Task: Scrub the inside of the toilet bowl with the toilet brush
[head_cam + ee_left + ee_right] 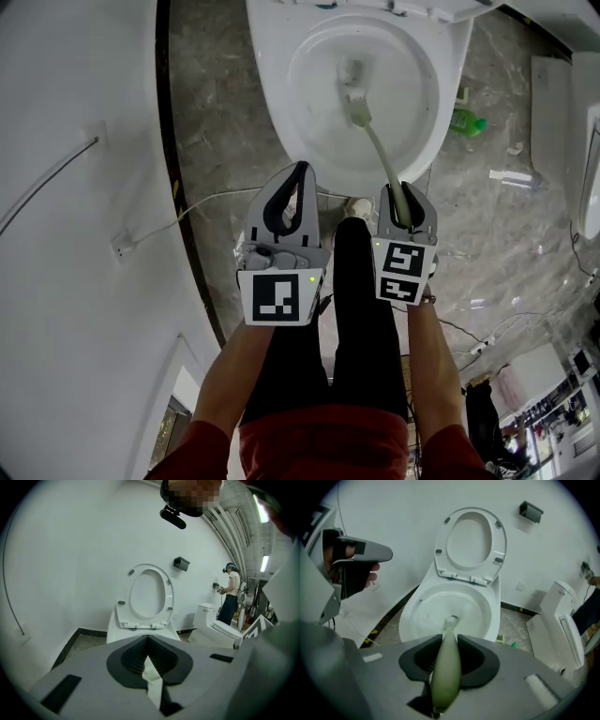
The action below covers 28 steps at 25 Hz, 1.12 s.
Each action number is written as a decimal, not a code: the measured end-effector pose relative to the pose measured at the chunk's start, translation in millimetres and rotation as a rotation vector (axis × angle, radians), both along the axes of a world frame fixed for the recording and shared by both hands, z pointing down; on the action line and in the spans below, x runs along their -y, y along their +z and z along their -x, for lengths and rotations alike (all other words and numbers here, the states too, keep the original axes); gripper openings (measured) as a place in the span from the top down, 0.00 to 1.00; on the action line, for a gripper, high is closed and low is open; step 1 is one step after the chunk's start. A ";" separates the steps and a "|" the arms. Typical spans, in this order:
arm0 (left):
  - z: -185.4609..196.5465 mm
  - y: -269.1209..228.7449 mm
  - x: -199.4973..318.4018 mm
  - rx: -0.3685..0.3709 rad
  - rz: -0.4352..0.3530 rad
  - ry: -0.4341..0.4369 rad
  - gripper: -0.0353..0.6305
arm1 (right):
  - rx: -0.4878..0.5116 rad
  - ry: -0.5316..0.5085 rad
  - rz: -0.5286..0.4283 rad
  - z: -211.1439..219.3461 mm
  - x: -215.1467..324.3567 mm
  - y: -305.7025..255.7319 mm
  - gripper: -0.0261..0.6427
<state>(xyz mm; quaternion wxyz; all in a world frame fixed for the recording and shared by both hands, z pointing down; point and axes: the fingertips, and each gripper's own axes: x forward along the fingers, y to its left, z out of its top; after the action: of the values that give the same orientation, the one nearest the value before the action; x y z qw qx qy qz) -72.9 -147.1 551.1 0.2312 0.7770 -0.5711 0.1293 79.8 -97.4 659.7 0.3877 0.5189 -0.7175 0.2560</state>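
Brush clamped in right gripper, head in bowl.

The toilet bowl was seen to be white and the toilet brush pale green. The floor was veined in grey marble. The left claw and right claw were grey with black pads, and each was marked with black-and-white squares. A green bottle was noted at the far right.
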 end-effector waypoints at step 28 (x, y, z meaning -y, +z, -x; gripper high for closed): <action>-9.2 8.7 13.3 0.022 0.043 0.054 0.94 | -0.210 -0.259 -0.102 -41.0 87.1 -4.5 0.80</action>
<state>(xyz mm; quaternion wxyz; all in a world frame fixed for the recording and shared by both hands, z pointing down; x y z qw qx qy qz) -63.7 -160.4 559.8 0.2378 0.7856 -0.5495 0.1561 120.8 -184.6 655.2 0.4633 0.4649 -0.7462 0.1114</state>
